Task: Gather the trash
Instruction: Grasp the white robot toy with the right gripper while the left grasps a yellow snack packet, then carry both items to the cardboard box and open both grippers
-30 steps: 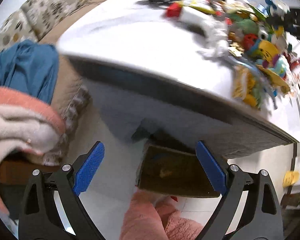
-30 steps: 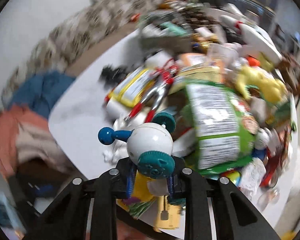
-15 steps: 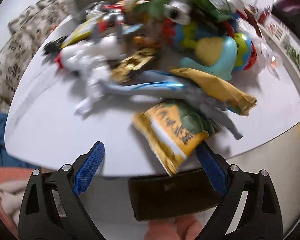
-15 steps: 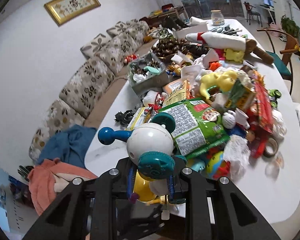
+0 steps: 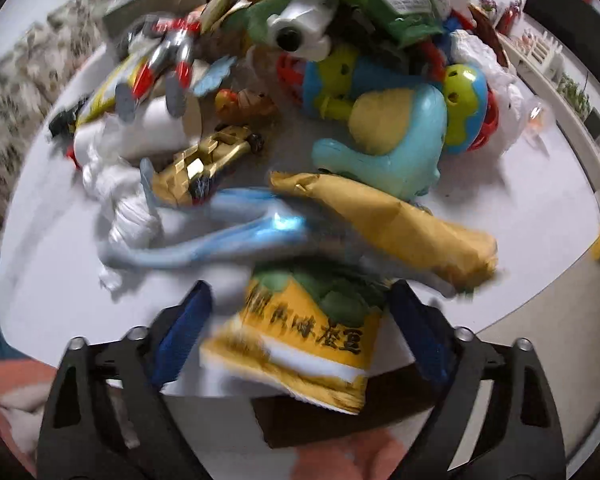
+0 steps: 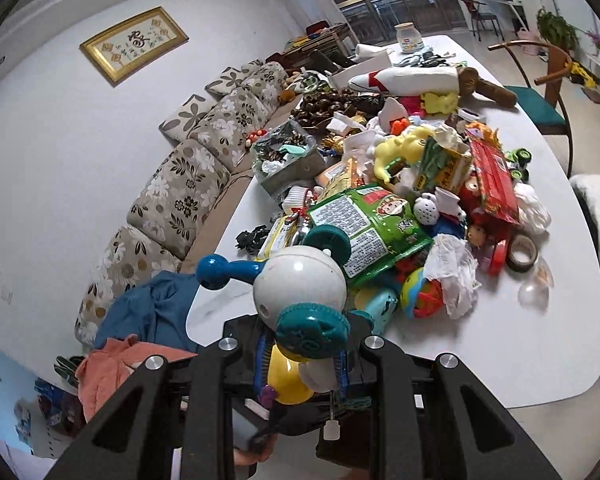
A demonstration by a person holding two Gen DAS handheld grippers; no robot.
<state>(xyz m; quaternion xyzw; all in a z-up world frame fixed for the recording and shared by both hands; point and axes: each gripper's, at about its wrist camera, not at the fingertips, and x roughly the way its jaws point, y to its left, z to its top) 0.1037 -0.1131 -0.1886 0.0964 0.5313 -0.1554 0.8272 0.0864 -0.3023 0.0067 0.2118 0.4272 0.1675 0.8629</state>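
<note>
White bench (image 5: 56,264) carries a dense heap of toys and wrappers. Left gripper (image 5: 300,320): jaws apart, just been closing, with a yellow snack bag (image 5: 300,340) between them at the bench's near edge — pads not yet pressing it. Right gripper (image 6: 304,364): jaws clamped on a white-and-teal round toy (image 6: 300,292), held above the bench edge.

A framed picture (image 6: 134,42) hangs above a floral sofa (image 6: 188,184). Blue cloth (image 6: 152,316) and orange cloth (image 6: 112,368) lie heaped at its near end. A wooden chair (image 6: 548,92) stands beside the white table (image 6: 560,336).
</note>
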